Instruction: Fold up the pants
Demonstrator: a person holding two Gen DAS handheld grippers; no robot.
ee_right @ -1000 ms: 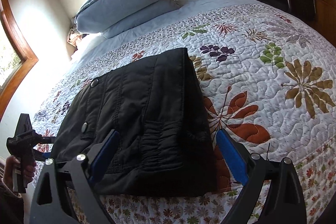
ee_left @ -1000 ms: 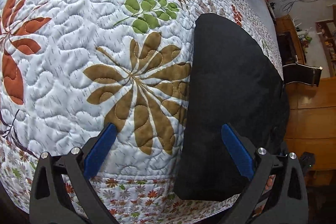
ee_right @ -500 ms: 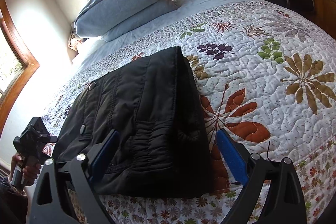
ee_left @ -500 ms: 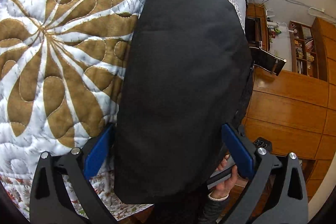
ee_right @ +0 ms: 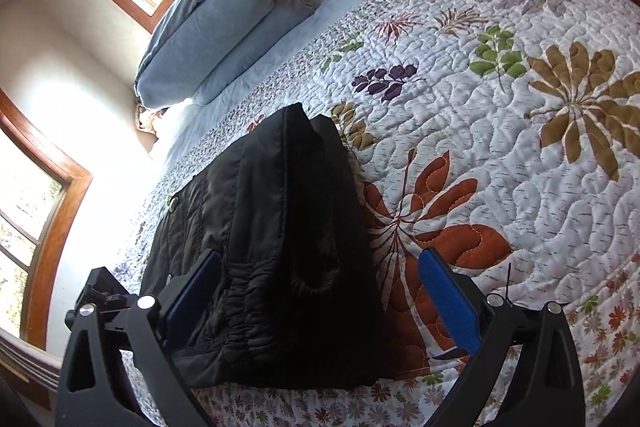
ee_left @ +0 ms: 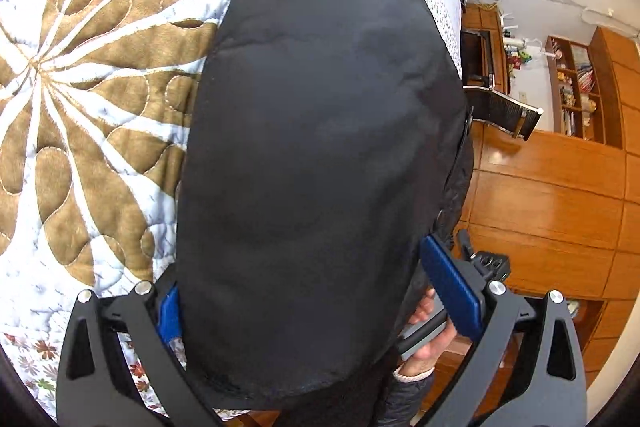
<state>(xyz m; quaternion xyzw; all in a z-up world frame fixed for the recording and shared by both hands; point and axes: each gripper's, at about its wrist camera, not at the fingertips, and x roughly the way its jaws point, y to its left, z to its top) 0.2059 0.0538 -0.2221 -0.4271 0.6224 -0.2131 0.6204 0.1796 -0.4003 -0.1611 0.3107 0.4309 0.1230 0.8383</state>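
1. While the black pants (ee_right: 276, 251) lie as a folded, compact bundle near the quilt's front edge, the left wrist view has changed most: a second ago they sat off to the right of the jaws, and now their smooth dark panel (ee_left: 320, 147) fills the space between them.
2. Over the same second the left gripper (ee_left: 320, 303) has closed in on the bundle; its blue pads stand wide apart on either side of the cloth, gripping nothing.
3. By contrast the right gripper (ee_right: 320, 303) has barely shifted; it straddles the gathered waistband end, jaws equally wide, holding nothing.
4. Beyond them, the leaf-patterned quilt (ee_right: 500, 131) lies flat, with blue pillows (ee_right: 216, 39) at the headboard.
5. Judging from this, both claws are lining up to press or take the bundle for a last fold or tidy-up.
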